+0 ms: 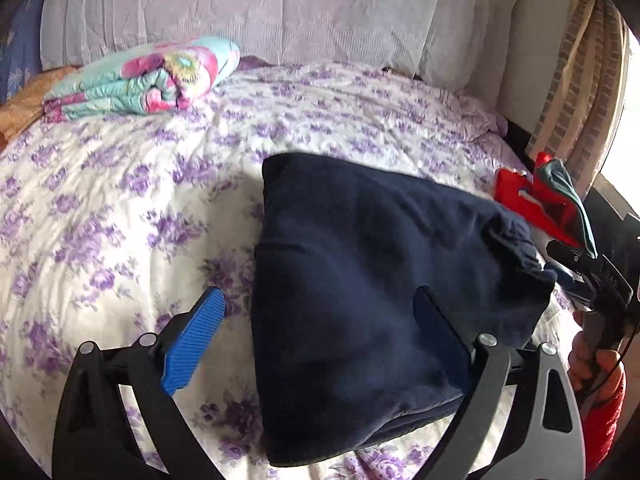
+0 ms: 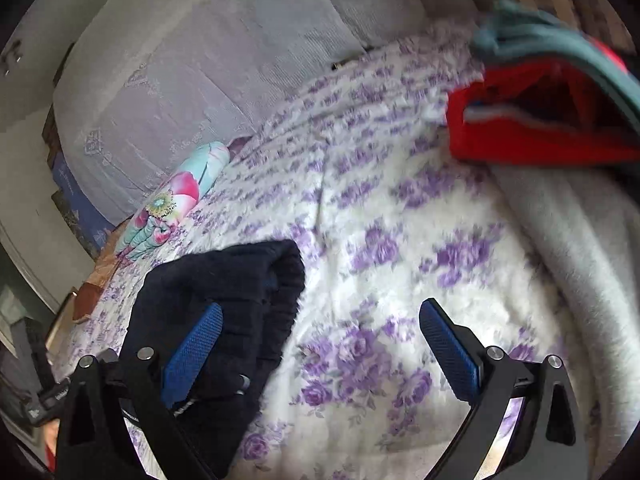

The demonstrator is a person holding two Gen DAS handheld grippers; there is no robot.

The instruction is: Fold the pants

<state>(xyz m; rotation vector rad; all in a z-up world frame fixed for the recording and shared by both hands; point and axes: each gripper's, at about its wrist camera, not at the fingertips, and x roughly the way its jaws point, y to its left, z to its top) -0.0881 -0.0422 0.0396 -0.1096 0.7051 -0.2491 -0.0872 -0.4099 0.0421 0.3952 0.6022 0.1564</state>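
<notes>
Navy fleece pants [image 1: 384,292] lay folded in a thick, soft, floppy bundle near the bed's [image 1: 120,208] front edge, best pinched through all layers at a corner, while the left tongs [image 1: 320,320] and right tongs [image 2: 320,340] both gaped, grasping nothing.

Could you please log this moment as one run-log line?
pants: folded, on floral bedspread | left gripper: jaws open, nothing held | right gripper: jaws open, empty

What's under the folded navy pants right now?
The navy pants lie on the purple-flowered bedspread, which shows all around them. Whatever is directly beneath is covered, as are the layers inside the fold.
</notes>
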